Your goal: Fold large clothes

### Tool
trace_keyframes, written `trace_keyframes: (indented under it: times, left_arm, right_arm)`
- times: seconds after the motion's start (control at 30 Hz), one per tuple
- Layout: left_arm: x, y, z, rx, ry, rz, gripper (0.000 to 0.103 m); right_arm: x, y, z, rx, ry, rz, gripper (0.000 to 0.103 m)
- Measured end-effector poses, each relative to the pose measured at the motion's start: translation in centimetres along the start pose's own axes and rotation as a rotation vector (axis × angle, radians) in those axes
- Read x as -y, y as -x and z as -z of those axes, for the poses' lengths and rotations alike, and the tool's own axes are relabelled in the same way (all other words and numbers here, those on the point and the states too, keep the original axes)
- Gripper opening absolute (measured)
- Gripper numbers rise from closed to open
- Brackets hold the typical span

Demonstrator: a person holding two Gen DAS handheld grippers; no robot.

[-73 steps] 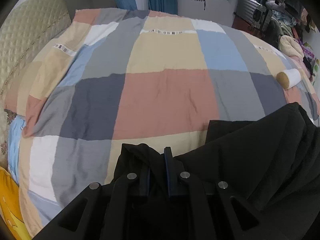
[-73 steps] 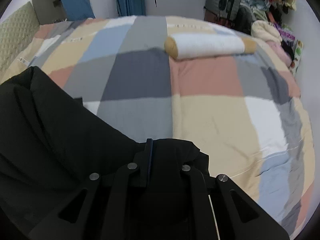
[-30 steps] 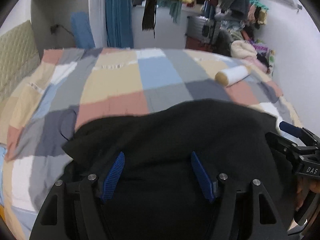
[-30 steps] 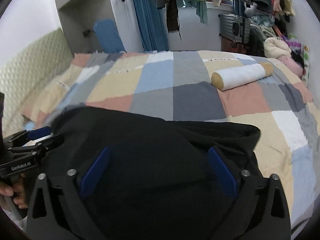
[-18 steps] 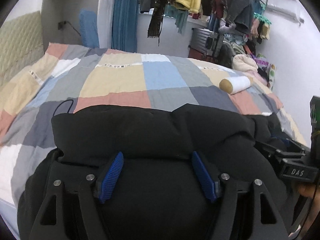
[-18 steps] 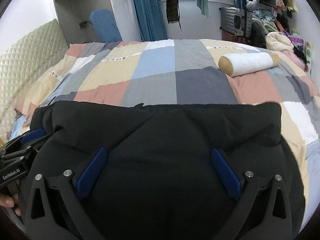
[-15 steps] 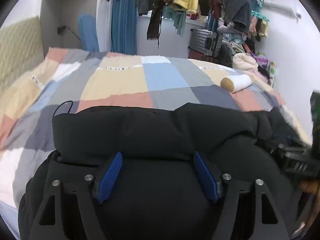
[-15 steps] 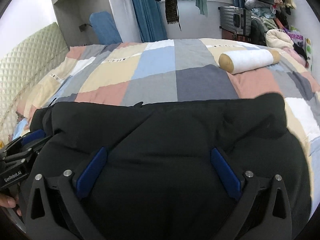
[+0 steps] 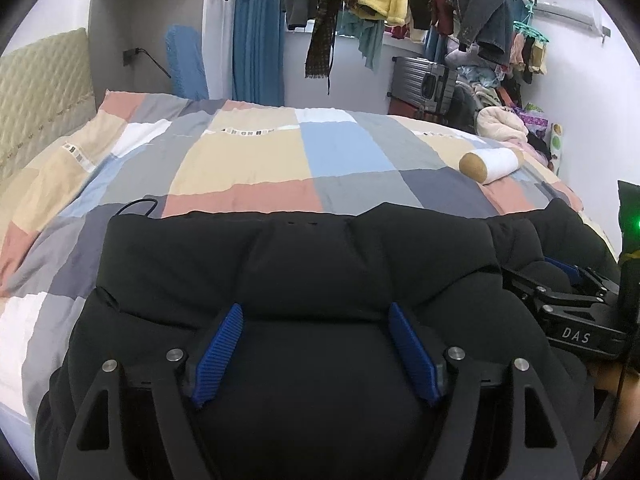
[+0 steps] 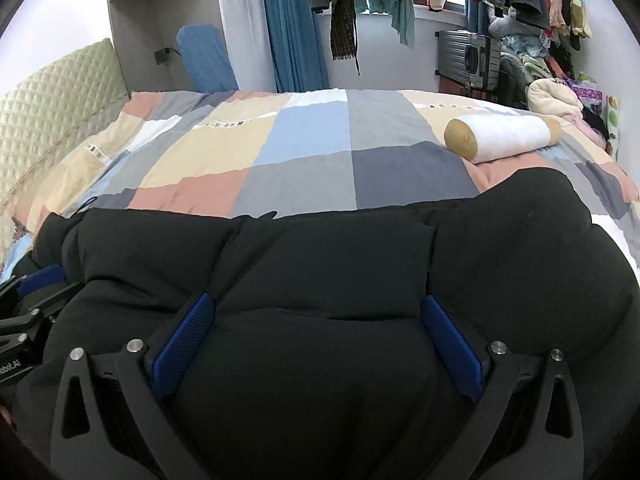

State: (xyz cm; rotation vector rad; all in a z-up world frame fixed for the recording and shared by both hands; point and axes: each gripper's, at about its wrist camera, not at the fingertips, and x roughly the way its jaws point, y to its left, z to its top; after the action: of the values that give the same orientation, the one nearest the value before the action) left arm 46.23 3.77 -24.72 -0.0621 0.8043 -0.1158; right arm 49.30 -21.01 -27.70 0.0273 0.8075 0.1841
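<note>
Left wrist view has the left gripper [image 9: 316, 344] spread wide over the black padded jacket [image 9: 304, 264] filling the lower frame on the patchwork quilt [image 9: 248, 160]; its jaws have just been opening and pinch nothing, with the right gripper [image 9: 568, 280] at the right edge. Right wrist view alone shows the full bolster pillow [image 10: 504, 138] at upper right, its own jaws likewise spread and empty over the jacket.

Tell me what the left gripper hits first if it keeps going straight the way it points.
Most likely the black coat: the left gripper is open just above its puffy fold. The bed lies beyond.
</note>
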Motion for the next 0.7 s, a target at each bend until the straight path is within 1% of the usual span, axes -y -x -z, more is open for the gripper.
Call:
trace_keyframes:
  times: [0.17,0.33,0.43,0.57,0.63,0.7]
  left_arm:
    - [0.9,0.1,0.4,0.019,-0.032,-0.039,0.076]
    - [1.1,0.1,0.6,0.031,-0.043,-0.075,0.079]
    - [0.8,0.1,0.5,0.039,-0.032,-0.088,0.083]
    - [0.3,1.0,0.5,0.049,-0.008,-0.096,0.083]
    - [-0.3,1.6,0.3,0.063,0.0,-0.114,0.083]
    - [-1.2,2.5,0.1,0.08,0.013,-0.137,0.083]
  right_arm:
    - [0.1,0.1,0.5,0.02,0.011,-0.004,0.103]
    - [0.0,0.1,0.6,0.009,0.017,0.007,0.103]
    - [0.1,0.4,0.7,0.002,0.015,-0.001,0.103]
    - [0.8,1.2,0.8,-0.011,0.014,-0.036,0.103]
    - [1.3,2.0,0.7,-0.016,0.014,-0.059,0.103]
    - [1.8,3.1,0.7,-0.005,0.021,-0.058,0.103]
